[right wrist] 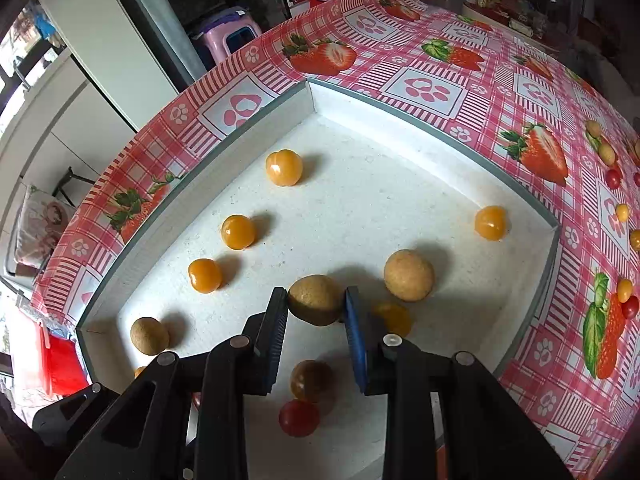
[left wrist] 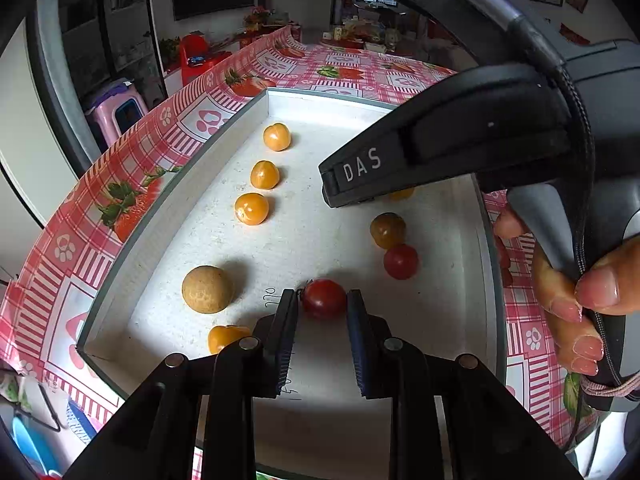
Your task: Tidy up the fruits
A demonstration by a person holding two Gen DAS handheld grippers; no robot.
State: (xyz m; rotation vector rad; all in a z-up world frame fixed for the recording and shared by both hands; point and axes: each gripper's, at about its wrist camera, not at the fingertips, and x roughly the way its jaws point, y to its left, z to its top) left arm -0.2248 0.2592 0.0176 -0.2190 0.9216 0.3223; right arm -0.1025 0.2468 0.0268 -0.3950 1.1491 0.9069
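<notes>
A white tray [left wrist: 120, 256] with low walls holds small fruits. In the left wrist view, three orange fruits [left wrist: 265, 175] line up along the left wall, a tan longan [left wrist: 207, 289] lies near them, and a red tomato [left wrist: 401, 261] sits beside a brownish one [left wrist: 387, 230]. My left gripper [left wrist: 322, 301] is shut on a red cherry tomato [left wrist: 324, 298] just above the tray floor. My right gripper [right wrist: 316, 300] is shut on a tan longan [right wrist: 315, 299] held over the tray, with another longan [right wrist: 409, 275] to its right. The right gripper body [left wrist: 460, 152] hangs over the tray's right half.
The tray [right wrist: 224, 172] rests on a red checked strawberry tablecloth [right wrist: 440, 80]. More loose small fruits [right wrist: 612, 178] lie on the cloth right of the tray. A pink stool [right wrist: 228, 34] stands beyond the table's edge.
</notes>
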